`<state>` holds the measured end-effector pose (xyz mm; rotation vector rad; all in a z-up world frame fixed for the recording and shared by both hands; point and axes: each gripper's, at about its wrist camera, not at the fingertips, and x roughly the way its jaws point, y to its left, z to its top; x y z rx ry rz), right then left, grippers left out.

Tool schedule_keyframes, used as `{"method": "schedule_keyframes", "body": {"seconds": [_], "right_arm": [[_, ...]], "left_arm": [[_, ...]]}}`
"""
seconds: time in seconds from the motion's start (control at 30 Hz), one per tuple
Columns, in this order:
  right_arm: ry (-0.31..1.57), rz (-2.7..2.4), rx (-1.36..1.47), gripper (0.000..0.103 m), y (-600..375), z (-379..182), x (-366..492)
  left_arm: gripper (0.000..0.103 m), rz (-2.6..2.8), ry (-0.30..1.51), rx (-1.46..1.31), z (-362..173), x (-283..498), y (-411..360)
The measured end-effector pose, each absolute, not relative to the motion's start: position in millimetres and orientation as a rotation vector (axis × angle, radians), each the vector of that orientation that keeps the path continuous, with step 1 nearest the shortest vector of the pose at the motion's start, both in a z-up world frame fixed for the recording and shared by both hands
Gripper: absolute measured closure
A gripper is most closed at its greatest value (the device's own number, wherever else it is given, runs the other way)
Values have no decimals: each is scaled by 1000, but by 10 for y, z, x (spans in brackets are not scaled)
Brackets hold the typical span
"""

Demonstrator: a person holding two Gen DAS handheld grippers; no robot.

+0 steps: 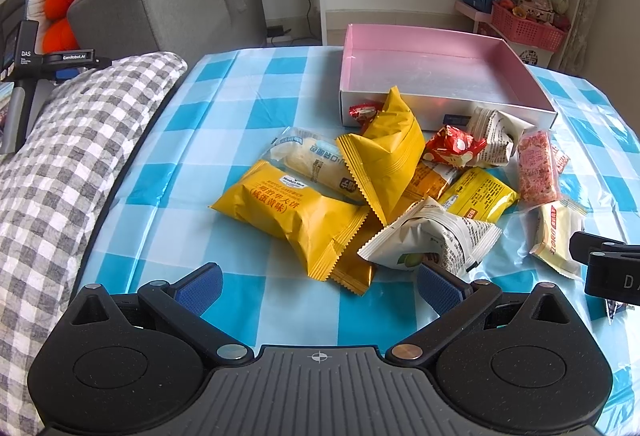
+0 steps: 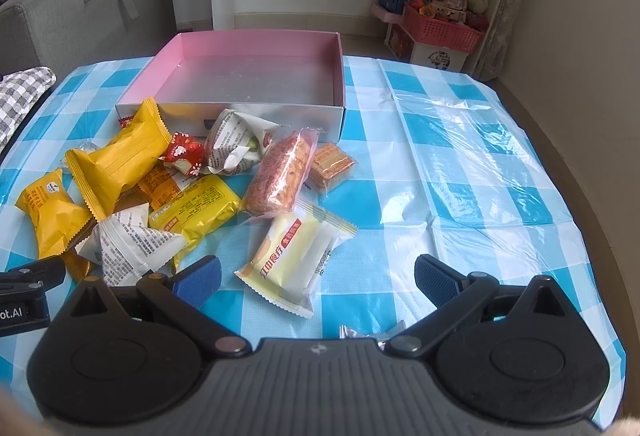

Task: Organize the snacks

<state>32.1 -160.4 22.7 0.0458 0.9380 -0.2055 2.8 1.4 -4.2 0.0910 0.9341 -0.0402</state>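
Note:
A pile of wrapped snacks lies on the blue checked tablecloth in front of an empty pink-lined box (image 1: 440, 76) (image 2: 256, 76). Near my left gripper (image 1: 320, 286) lie a large yellow packet (image 1: 288, 216) and a white printed packet (image 1: 432, 240). That gripper stands open just short of the pile, nothing between its fingers. My right gripper (image 2: 318, 282) is open too, hovering right before a cream-and-white packet (image 2: 292, 264). A pink-red bar in clear wrap (image 2: 280, 172) and a small wafer pack (image 2: 330, 164) lie beyond it.
A grey checked cushion (image 1: 60, 164) lies along the table's left edge, with a grey sofa (image 1: 168, 4) behind. A white shelf with pink baskets (image 2: 440, 28) stands past the table. The tablecloth's right half (image 2: 460, 164) shows only crinkled plastic. A small foil wrapper (image 2: 352, 332) peeks out under my right gripper.

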Motion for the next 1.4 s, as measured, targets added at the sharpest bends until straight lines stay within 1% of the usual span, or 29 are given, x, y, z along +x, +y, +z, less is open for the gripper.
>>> {"method": "schedule_keyframes", "body": {"seconds": [0.97, 1.17, 1.4], "right_arm": [[939, -208, 43, 0, -1600, 212, 318], [940, -171, 68, 0, -1646, 301, 365], [997, -100, 124, 0, -1837, 412, 735]], "left_arm": [[0, -44, 943, 99, -47, 56, 5], [0, -89, 920, 121, 45, 181, -22], [0, -163, 902, 130, 169, 513, -45]]}}
